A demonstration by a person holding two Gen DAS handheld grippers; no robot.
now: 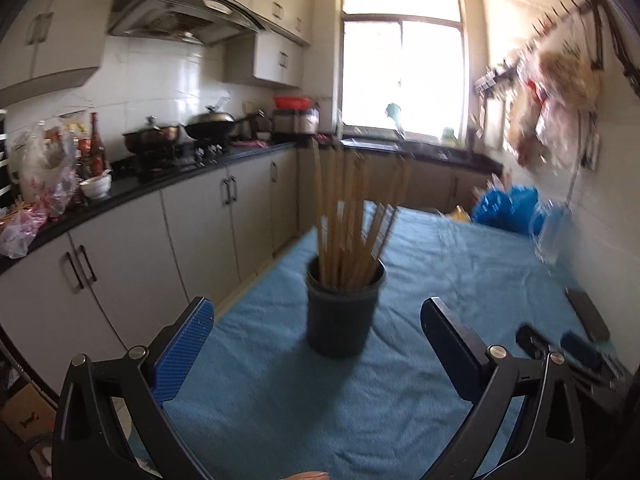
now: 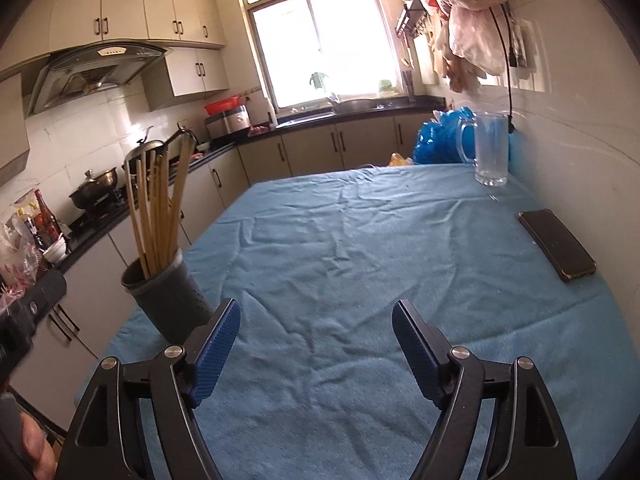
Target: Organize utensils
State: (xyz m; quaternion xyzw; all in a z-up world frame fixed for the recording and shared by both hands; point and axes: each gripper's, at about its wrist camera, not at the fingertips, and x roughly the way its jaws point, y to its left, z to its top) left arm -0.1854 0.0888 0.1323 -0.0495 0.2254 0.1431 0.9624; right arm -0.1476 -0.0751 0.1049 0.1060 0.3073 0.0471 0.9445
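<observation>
A dark round holder [image 1: 344,312] stands on the blue tablecloth [image 1: 440,272] with several wooden chopsticks [image 1: 352,220] upright in it. My left gripper [image 1: 318,312] is open and empty, its fingers on either side of the holder, a little short of it. In the right wrist view the holder [image 2: 168,300] and chopsticks [image 2: 158,204] stand at the table's left edge. My right gripper [image 2: 316,320] is open and empty over the cloth [image 2: 360,248], to the right of the holder. The right gripper's fingers [image 1: 576,344] show at the right of the left wrist view.
A black phone [image 2: 556,244] lies near the wall on the right; it also shows in the left wrist view [image 1: 588,314]. A glass mug [image 2: 488,148] and a blue plastic bag [image 2: 440,136] stand at the table's far right. Kitchen counter with pots [image 1: 160,136] runs along the left.
</observation>
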